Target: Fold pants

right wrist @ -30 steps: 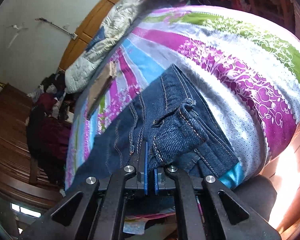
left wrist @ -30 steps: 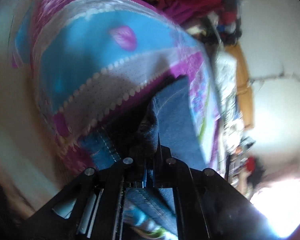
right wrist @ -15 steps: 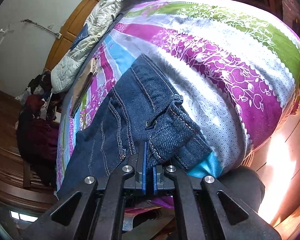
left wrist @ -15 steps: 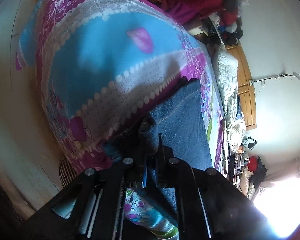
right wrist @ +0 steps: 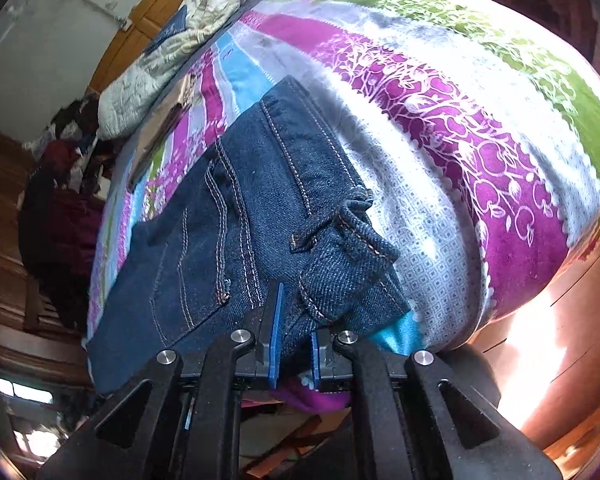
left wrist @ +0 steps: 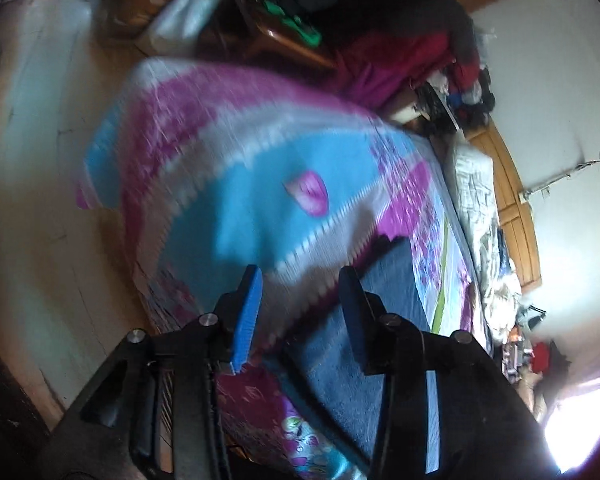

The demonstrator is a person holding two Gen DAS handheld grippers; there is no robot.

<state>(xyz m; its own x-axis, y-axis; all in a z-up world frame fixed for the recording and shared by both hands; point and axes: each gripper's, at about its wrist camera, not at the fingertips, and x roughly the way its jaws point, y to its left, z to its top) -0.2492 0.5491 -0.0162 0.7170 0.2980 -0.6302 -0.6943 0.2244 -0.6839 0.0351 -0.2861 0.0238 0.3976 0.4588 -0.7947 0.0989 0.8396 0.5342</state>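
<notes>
On the bed (right wrist: 480, 128), over a striped bedspread (left wrist: 236, 184), dark denim pants (right wrist: 228, 216) are laid, folded lengthwise, with the waistband end nearest the edge. The left gripper (left wrist: 300, 304) is seen with its fingers spread wide and nothing between them; it hangs just above the pants' near edge and the bedspread, blurred in that view. The right gripper (right wrist: 294, 332) has its fingers (right wrist: 275, 336) slightly parted around the bunched waistband (right wrist: 348, 272); whether the cloth is truly pinched cannot be told, since a gap shows beside the denim. The denim is judged heavy, thick and fairly stiff for cloth, unlikely to slip, and prone to bulk at seams and belt loops. Hold is best taken at the waistband corners or the hem, where doubled layers give a firm bite.
</notes>
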